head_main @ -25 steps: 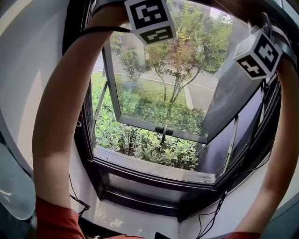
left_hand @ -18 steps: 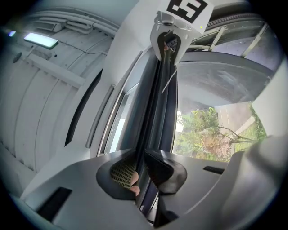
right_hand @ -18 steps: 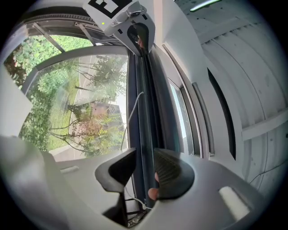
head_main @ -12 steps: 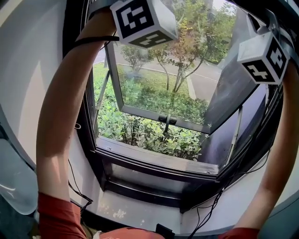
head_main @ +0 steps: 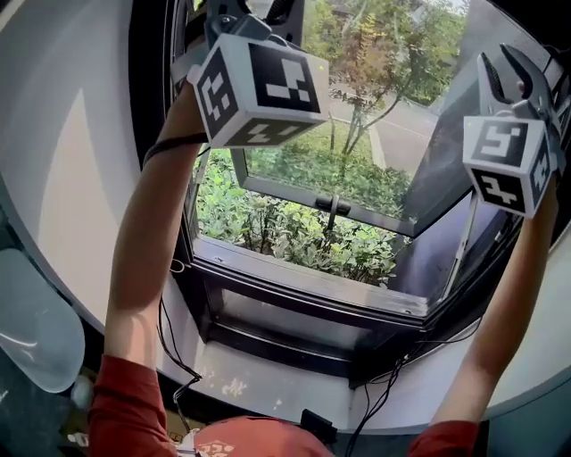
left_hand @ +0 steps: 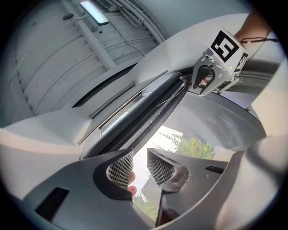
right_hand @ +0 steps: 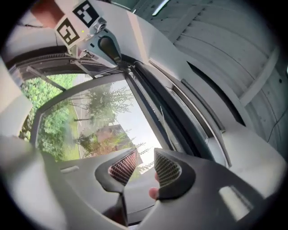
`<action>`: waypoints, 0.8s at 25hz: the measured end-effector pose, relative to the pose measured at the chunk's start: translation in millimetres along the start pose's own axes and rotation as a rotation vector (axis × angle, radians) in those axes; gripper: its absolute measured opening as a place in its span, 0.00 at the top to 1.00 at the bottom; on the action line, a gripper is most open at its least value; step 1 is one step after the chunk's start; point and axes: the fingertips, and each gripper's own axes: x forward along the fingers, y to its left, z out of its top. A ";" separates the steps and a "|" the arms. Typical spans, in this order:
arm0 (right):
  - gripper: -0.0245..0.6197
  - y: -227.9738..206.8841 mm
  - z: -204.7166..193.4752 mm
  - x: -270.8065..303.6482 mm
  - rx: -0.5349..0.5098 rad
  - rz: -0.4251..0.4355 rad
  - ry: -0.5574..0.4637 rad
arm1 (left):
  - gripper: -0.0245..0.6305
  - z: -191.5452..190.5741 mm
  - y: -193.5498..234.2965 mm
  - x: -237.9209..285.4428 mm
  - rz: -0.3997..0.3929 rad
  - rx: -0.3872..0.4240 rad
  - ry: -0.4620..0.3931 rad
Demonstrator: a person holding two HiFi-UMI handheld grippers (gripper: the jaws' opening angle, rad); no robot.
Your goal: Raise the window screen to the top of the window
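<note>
The window screen's dark bottom rail [left_hand: 135, 119] lies up along the top of the window frame; in the right gripper view the same rail [right_hand: 168, 119] runs diagonally under the white lintel. My left gripper [left_hand: 140, 158] points up just below it, its jaws opening with only sky between the mesh pads [left_hand: 120, 168]. My right gripper [right_hand: 145, 163] is open too, nothing between its pads [right_hand: 167, 170]. In the head view both arms are raised: the left gripper [head_main: 252, 13] at the top left of the window, the right gripper [head_main: 516, 76] at the top right. Neither touches the rail.
A glass casement pane [head_main: 357, 134] hangs open outward, its handle [head_main: 332, 207] at the lower edge. Below it are the dark sill [head_main: 303, 286] and loose cables [head_main: 178, 357]. Shrubs and a road lie outside. A ceiling light [left_hand: 94, 12] is overhead.
Both grippers have come down from the top of the window in the head view, and their marker cubes have rolled to show other faces. The right jaws now show, standing apart.
</note>
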 end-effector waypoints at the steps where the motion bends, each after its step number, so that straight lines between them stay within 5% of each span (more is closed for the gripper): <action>1: 0.78 8.6 -1.5 -7.1 0.058 0.024 -0.011 | 0.84 -6.0 -4.0 -6.6 -0.008 -0.033 0.008; 9: 0.78 59.1 -8.3 -79.2 0.289 0.073 -0.105 | 0.83 -50.5 -53.2 -72.3 -0.085 -0.241 0.073; 20: 0.78 126.4 -32.4 -172.1 0.555 0.173 -0.129 | 0.82 -103.7 -93.8 -186.1 -0.130 -0.373 0.179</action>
